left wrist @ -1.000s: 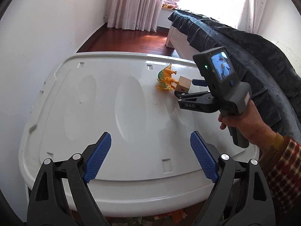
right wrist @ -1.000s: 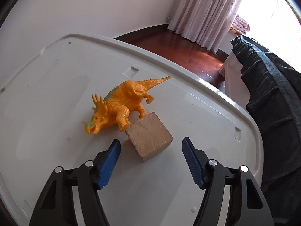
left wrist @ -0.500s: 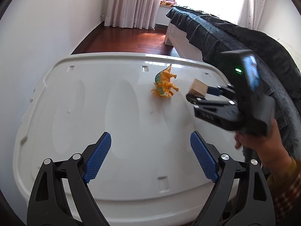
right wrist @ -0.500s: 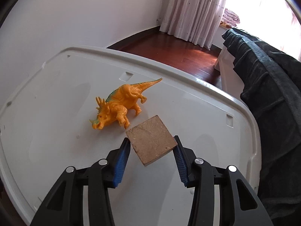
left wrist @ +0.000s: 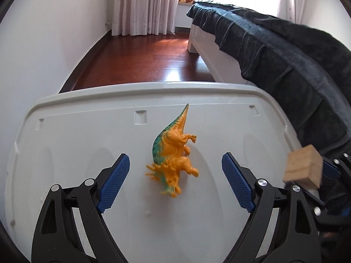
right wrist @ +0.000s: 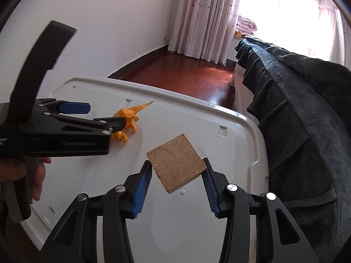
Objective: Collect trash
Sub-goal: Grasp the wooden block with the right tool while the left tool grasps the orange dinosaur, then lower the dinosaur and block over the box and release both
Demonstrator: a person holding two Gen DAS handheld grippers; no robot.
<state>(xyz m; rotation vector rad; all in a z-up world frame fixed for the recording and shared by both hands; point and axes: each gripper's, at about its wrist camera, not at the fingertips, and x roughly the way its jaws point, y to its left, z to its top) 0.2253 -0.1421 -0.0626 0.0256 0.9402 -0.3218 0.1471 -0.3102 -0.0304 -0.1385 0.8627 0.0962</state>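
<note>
An orange toy dinosaur (left wrist: pixel 173 155) with a green back lies on the white plastic lid (left wrist: pixel 87 135). My left gripper (left wrist: pixel 175 182) is open with its blue pads on either side of the dinosaur's head, just above the lid. My right gripper (right wrist: pixel 175 184) is shut on a tan wooden block (right wrist: pixel 176 165) and holds it above the lid's right side. The block (left wrist: pixel 303 167) also shows at the right edge of the left wrist view. The dinosaur (right wrist: pixel 127 120) shows partly hidden behind my left gripper (right wrist: pixel 96 115) in the right wrist view.
A bed with a dark blanket (left wrist: pixel 285 50) runs along the right side of the lid. A white wall (left wrist: pixel 43 43) stands to the left. Red-brown wooden floor (left wrist: pixel 142 61) and curtains (left wrist: pixel 142 4) lie beyond the lid's far edge.
My right gripper closed on the wooden block, lifted it and drew back to the right. My left gripper moved forward until its open fingers straddle the dinosaur.
</note>
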